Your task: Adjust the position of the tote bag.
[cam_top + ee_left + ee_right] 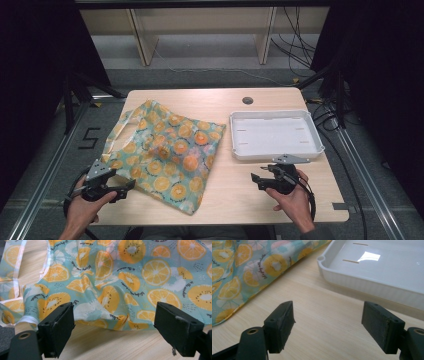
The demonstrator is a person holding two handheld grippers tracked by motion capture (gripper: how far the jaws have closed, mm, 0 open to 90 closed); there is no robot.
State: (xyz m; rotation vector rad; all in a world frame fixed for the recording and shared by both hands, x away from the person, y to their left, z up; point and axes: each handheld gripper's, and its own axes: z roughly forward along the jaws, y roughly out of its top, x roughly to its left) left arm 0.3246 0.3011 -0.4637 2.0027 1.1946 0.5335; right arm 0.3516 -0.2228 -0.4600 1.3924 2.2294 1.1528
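Note:
A teal cloth bag printed with orange and kiwi slices (167,150) lies flat and crumpled on the left half of the wooden table (230,195); one handle loops off its far-left corner. My left gripper (127,187) rests at the table's front left, just short of the bag's near edge (112,323), jaws wide apart with nothing between them. At the front right, over bare wood, my right gripper (256,181) is open too. In the right gripper view the bag's corner (239,285) lies to the left and a white tray (372,285) to the right.
The empty white plastic tray (235,135) sits at the table's right, just beyond my right gripper. A round cable hole (247,100) is near the far edge. Shelving legs and cables stand on the floor behind the table.

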